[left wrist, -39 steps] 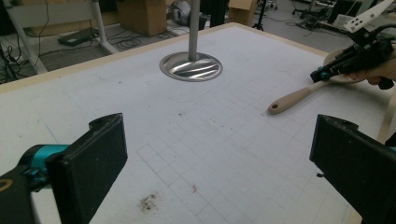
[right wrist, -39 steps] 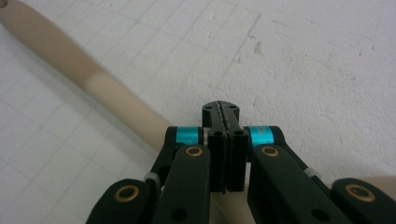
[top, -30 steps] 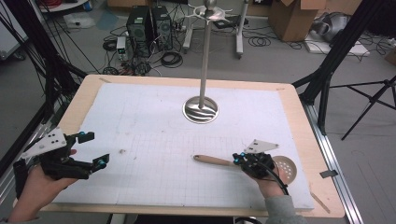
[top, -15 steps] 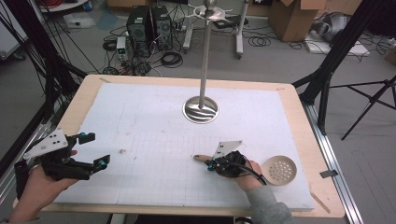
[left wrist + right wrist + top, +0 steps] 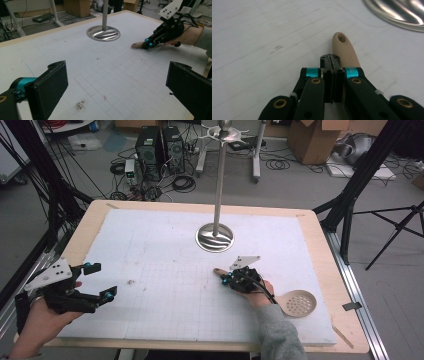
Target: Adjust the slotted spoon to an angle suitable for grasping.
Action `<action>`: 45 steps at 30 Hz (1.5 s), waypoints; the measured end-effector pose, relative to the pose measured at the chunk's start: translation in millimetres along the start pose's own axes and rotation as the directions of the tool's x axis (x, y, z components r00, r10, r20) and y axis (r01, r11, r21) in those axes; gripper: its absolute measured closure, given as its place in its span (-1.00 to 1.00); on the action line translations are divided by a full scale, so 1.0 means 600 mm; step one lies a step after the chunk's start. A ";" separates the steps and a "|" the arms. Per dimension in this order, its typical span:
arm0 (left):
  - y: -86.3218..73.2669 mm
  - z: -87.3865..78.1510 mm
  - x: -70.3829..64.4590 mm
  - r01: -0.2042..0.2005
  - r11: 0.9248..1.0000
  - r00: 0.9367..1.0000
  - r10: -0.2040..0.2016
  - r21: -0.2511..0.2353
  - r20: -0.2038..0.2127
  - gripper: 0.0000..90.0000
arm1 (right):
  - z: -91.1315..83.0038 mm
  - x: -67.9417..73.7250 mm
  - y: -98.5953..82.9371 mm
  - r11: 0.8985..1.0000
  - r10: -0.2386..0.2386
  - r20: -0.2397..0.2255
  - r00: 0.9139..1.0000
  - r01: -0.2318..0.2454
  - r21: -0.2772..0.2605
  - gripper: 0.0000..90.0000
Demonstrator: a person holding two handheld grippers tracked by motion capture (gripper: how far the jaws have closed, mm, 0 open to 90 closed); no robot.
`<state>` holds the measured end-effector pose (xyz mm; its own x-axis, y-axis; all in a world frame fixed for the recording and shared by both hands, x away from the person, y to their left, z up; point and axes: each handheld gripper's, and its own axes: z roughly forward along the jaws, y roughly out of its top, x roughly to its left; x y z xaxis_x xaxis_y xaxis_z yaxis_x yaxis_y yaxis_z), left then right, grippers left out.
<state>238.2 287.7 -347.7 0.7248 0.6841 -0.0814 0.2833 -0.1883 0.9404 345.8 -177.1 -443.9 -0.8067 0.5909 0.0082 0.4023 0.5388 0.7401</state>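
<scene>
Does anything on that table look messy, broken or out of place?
Mostly tidy. A small dark crumbly smudge soils the white mat near the left claw. The slotted spoon lies flat rather than hanging on the stand.

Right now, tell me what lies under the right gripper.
Under the right gripper lies the wooden handle of the slotted spoon, flat on the white mat. The hand covers the handle's middle; whether the shut jaws touch it is unclear.
</scene>
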 end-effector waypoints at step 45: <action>0.002 -0.001 -0.007 -0.005 1.000 1.000 0.005 -0.003 0.014 -0.90 | -0.185 -0.075 -0.042 0.996 0.002 0.015 1.000 -0.001 -0.089 0.10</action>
<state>235.0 284.9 -346.1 0.7350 0.6732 -0.0817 0.2781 -0.1894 0.9417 323.9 -284.3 -388.3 -0.7993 0.6009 0.0001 0.3628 0.4824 0.7973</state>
